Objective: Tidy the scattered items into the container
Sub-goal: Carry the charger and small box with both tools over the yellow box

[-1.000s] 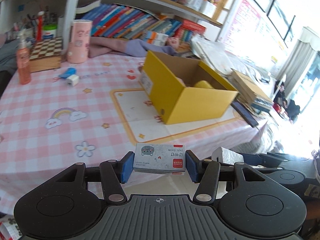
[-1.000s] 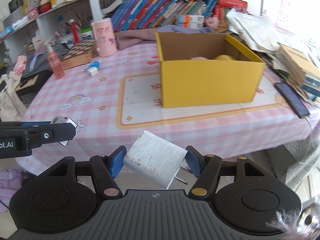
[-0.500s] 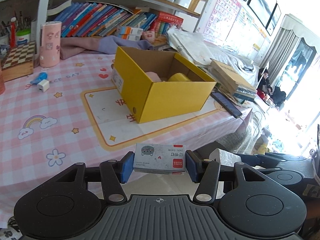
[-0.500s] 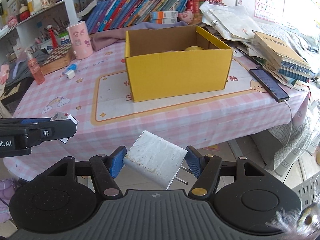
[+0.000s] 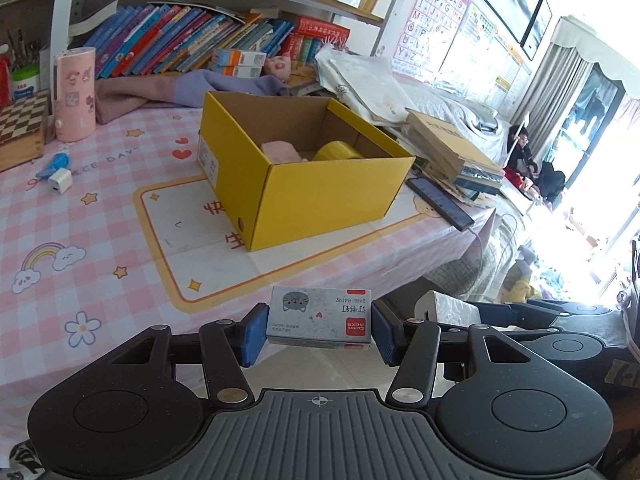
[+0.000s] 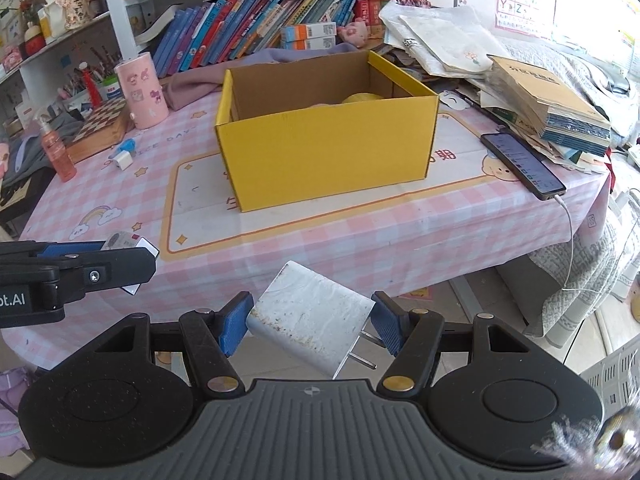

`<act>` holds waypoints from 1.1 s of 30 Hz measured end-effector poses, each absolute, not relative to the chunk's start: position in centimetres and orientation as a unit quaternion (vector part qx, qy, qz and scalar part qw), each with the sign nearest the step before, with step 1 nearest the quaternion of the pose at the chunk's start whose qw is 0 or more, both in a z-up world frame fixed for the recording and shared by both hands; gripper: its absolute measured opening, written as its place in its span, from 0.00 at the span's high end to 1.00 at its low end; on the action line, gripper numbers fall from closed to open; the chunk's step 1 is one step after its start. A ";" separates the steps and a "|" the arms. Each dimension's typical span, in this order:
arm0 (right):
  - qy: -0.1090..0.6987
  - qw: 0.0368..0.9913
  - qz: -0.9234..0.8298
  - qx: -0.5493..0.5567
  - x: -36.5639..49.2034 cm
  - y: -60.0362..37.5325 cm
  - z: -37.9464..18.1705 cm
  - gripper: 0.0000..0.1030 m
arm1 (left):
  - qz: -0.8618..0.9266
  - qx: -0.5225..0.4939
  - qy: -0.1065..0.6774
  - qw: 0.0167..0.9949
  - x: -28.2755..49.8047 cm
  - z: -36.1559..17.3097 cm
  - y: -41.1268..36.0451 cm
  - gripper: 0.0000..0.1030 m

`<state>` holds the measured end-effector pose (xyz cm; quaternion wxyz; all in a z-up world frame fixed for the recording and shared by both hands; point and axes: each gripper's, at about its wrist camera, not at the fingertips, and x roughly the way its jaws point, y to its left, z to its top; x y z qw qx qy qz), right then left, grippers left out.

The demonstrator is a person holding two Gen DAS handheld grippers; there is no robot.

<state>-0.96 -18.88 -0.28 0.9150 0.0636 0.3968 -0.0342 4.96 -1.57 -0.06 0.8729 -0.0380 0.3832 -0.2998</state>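
Note:
An open yellow cardboard box (image 5: 320,196) stands on the pink checked table, also in the right wrist view (image 6: 332,152). A pink soft item (image 5: 280,151) and a yellow roll (image 5: 336,151) lie inside. My left gripper (image 5: 319,328) is shut on a small staple box (image 5: 319,318) before the table's front edge. My right gripper (image 6: 310,326) is shut on a white charger plug (image 6: 310,322), tilted, prongs to the right. Each gripper shows in the other's view: right (image 5: 448,312), left (image 6: 124,246).
A small white plug (image 5: 60,180) and a blue item (image 5: 54,163) lie at the table's left. A pink cylinder (image 5: 74,96), chessboard box (image 5: 18,128), spray bottle (image 6: 56,152), phone (image 6: 522,162), book stack (image 6: 548,104) and shelf books surround the box.
Both grippers have swung right and drawn back from the table, each keeping its item. The yellow box now sits nearer the middle of both views.

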 end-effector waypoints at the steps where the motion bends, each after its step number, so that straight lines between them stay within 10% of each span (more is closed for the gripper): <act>1: 0.396 0.915 -0.034 0.064 -0.9 -19.1 -0.3 0.39 | -0.300 -0.037 0.383 0.873 5.0 0.0 -1.8 0.48; 33: 0.381 0.921 -0.023 0.077 3.7 -25.7 0.2 0.39 | -0.287 -0.012 0.356 0.889 8.6 1.5 -7.6 0.48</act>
